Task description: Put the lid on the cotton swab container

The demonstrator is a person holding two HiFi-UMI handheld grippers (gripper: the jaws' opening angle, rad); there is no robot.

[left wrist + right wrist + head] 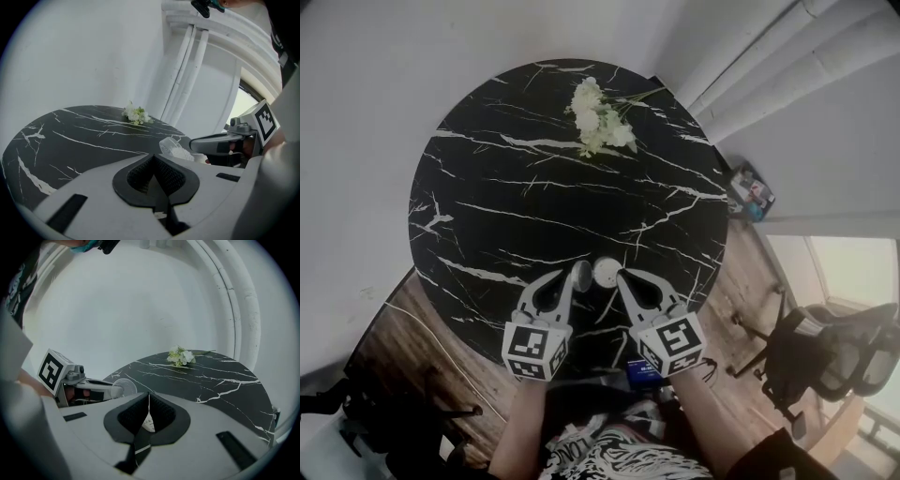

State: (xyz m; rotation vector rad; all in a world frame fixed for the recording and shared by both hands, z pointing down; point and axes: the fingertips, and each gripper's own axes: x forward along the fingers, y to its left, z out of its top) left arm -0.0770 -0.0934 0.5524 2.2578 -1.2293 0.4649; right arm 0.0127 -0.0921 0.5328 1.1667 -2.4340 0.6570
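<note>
Just ahead of both pairs of fingers, in the gap between their tips, sits the cotton swab container (pixel 605 272). It is a small clear round tub with white swabs showing through its wall. It lies right of my left gripper (pixel 578 273) and left of my right gripper (pixel 622 277), about equally near each. Both pairs of fingers are pressed together on nothing. I can't pick out a separate lid, nor tell whether one is already on.
</note>
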